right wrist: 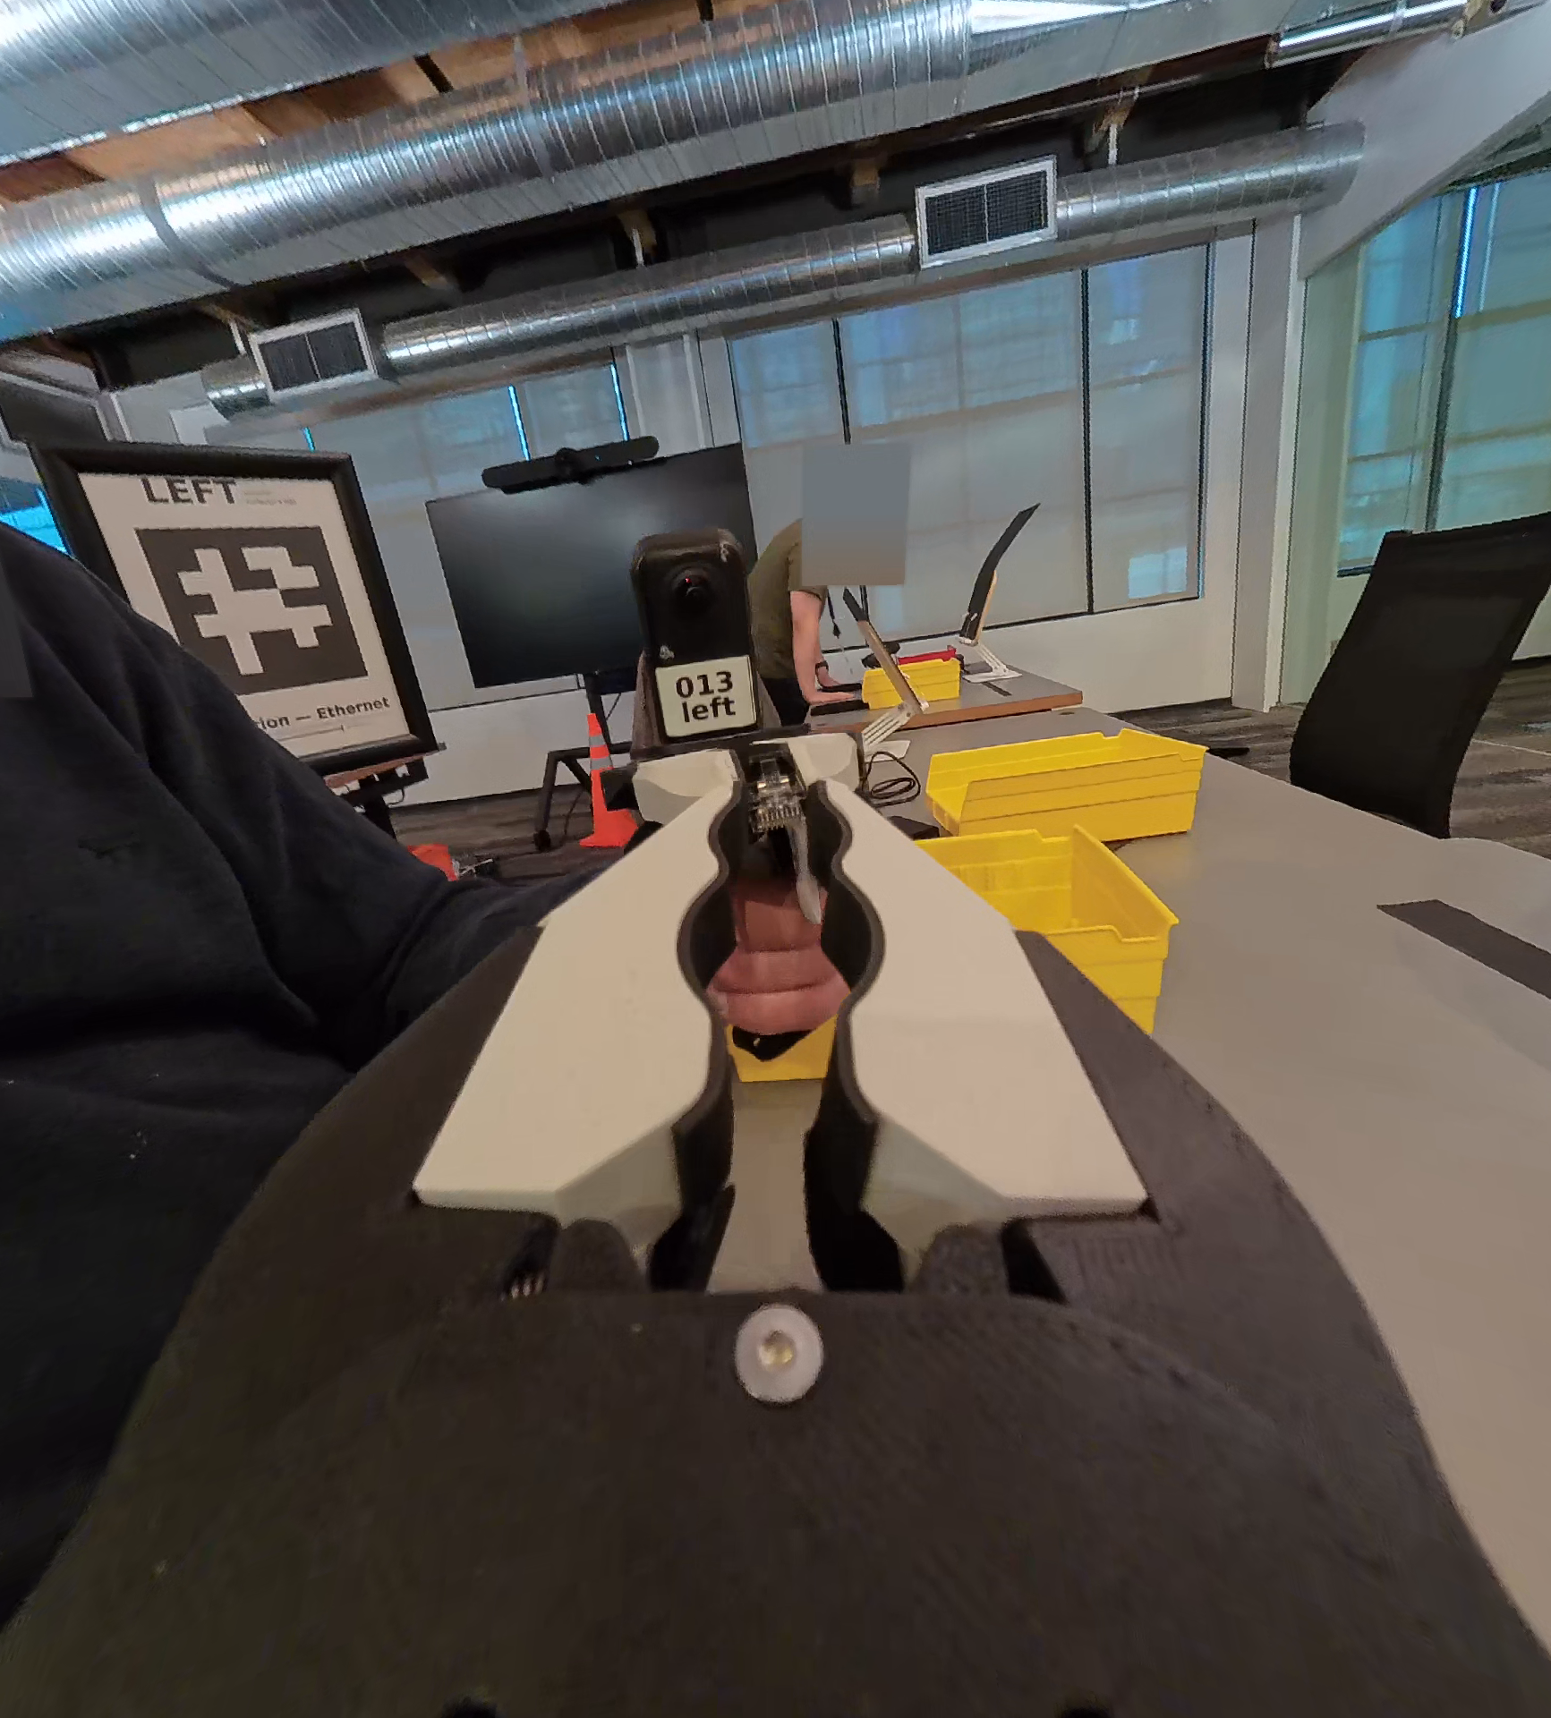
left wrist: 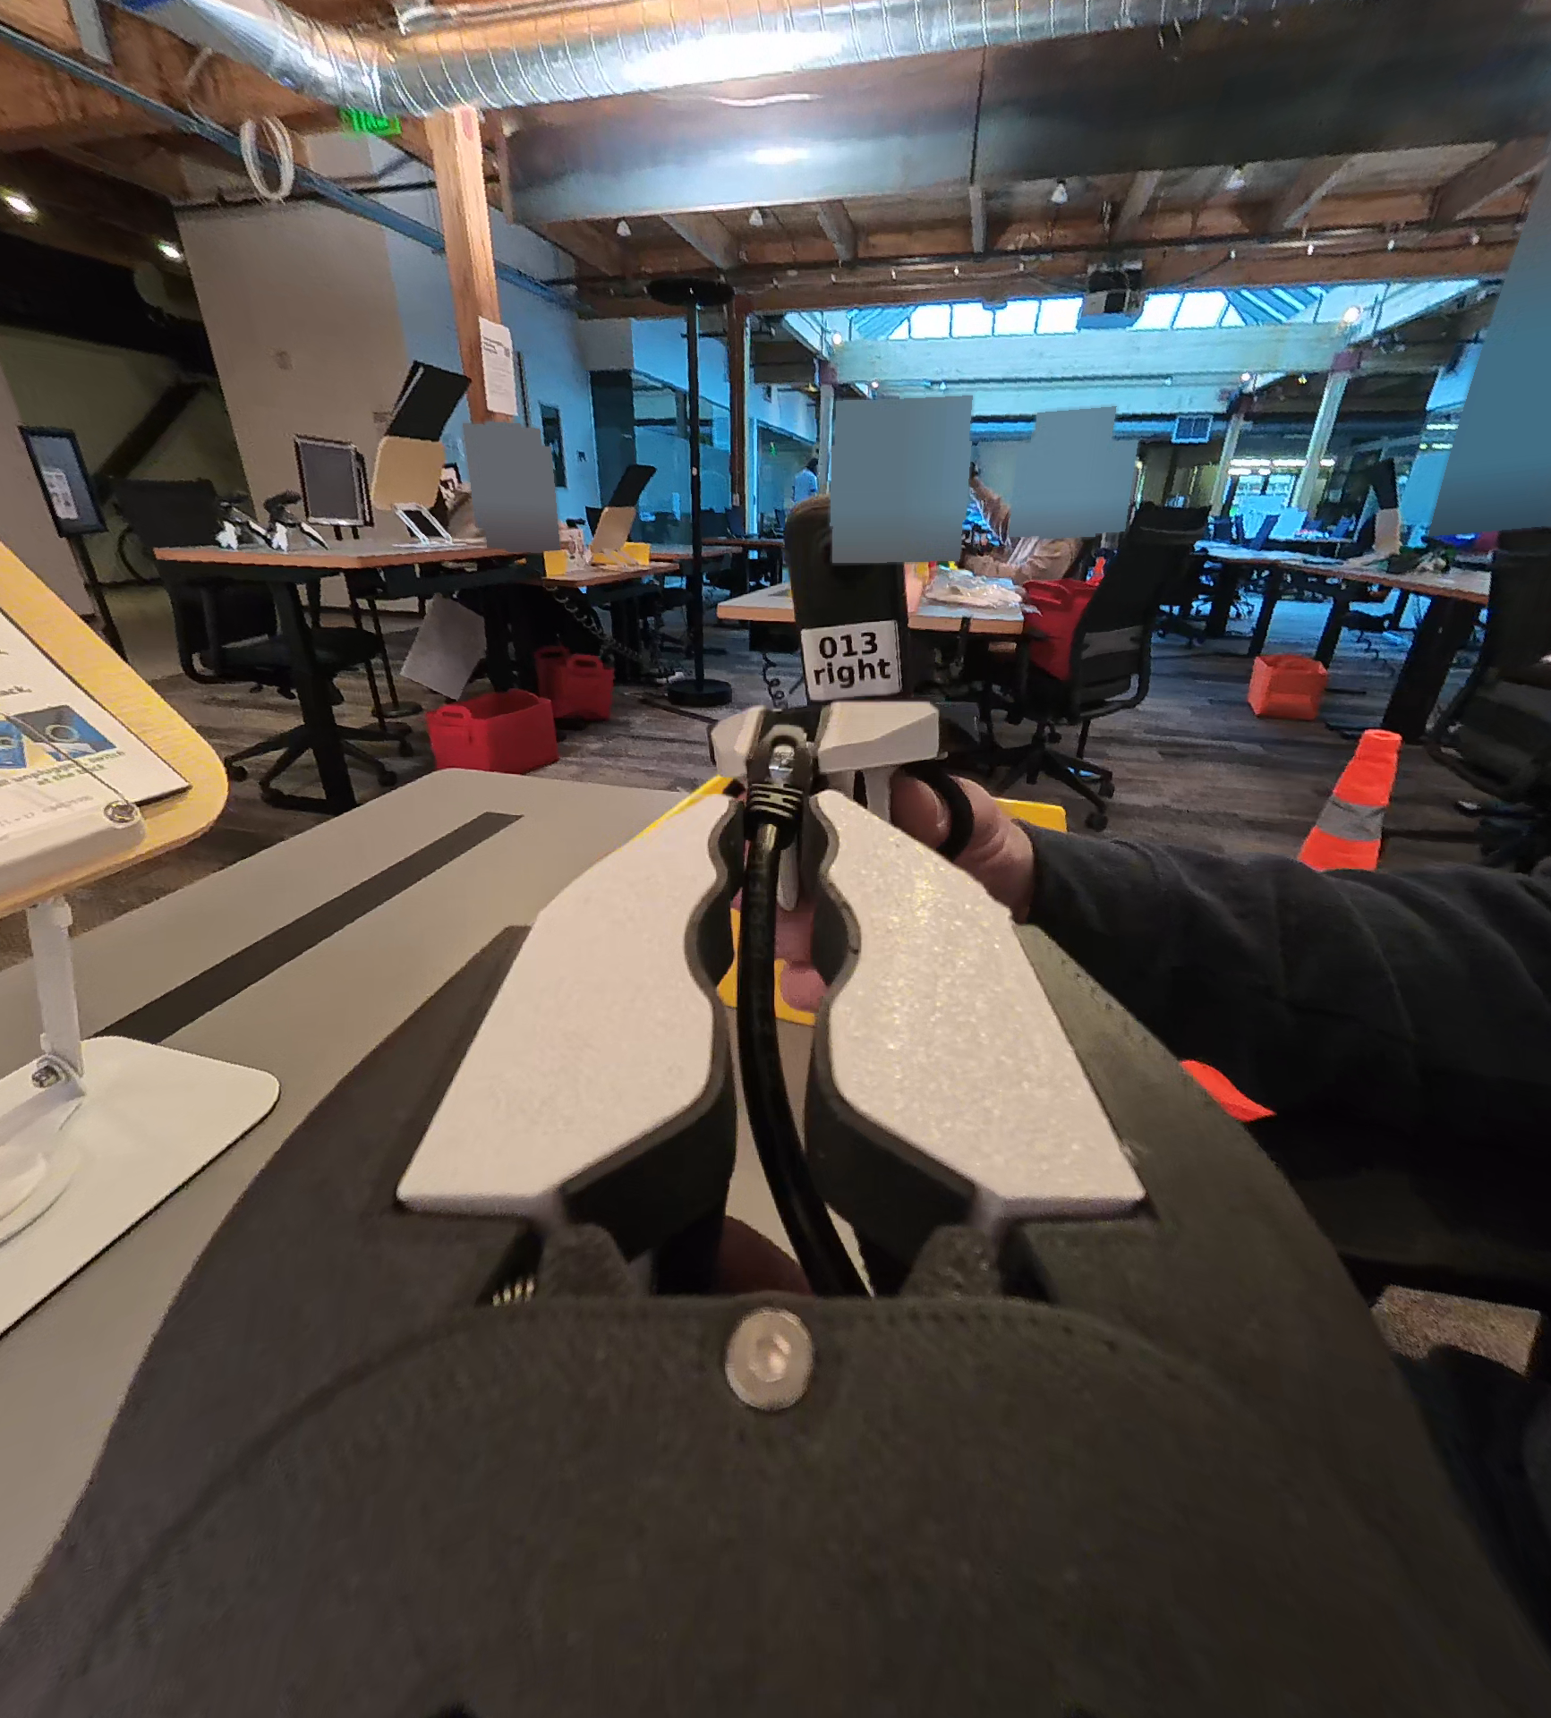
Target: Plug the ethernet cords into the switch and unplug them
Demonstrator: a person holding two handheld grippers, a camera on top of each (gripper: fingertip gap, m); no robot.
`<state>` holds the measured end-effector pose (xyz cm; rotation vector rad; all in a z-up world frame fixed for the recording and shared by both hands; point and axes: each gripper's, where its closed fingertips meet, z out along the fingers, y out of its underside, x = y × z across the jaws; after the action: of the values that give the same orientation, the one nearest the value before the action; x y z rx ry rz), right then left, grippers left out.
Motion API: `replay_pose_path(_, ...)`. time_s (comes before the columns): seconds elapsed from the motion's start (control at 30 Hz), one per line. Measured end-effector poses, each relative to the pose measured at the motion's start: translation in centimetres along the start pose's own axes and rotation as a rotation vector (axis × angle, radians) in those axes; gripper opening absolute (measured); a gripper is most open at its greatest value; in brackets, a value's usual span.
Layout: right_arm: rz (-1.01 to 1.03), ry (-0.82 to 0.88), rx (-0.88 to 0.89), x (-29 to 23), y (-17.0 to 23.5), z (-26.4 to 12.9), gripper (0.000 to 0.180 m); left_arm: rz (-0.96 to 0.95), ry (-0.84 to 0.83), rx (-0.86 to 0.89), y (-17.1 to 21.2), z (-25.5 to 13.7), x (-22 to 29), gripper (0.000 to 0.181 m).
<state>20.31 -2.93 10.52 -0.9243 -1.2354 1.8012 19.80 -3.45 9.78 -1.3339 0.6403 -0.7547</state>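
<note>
Ethernet cord is clamped by left hand-held gripper and right hand-held gripper, each bearing a white sticker.

Each wrist view is aimed level along its own fingers, head-on and close at the opposite gripper; the ethernet plug is shared.

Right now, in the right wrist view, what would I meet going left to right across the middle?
Dark sleeve → framed sign → black screen → orange cone → yellow bins → black chair.
</note>
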Motion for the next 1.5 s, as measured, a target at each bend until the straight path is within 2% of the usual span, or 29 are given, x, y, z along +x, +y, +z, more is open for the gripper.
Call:
replay_pose_path(0.37,0.002,-0.035,0.059,-0.7,-0.8,0.0,0.01,-0.018,-0.018,0.137,-0.8,0.2,0.7,0.011)
replay_pose_path(0.9,-0.017,-0.055,0.072,-1.4,-1.5,0.0,0.01,0.028,-0.05,0.181,-1.5,0.4,1.2,0.012)
replay_pose_path(1.1,0.017,-0.042,0.066,-0.7,-1.0,-0.1,0.011,0.033,-0.065,0.091,-0.8,0.3,0.7,0.01)
replay_pose_path(1.5,-0.061,0.156,-0.161,2.4,2.5,-0.9,0.019,-0.028,-0.078,-0.234,2.8,-2.6,-1.9,0.011)
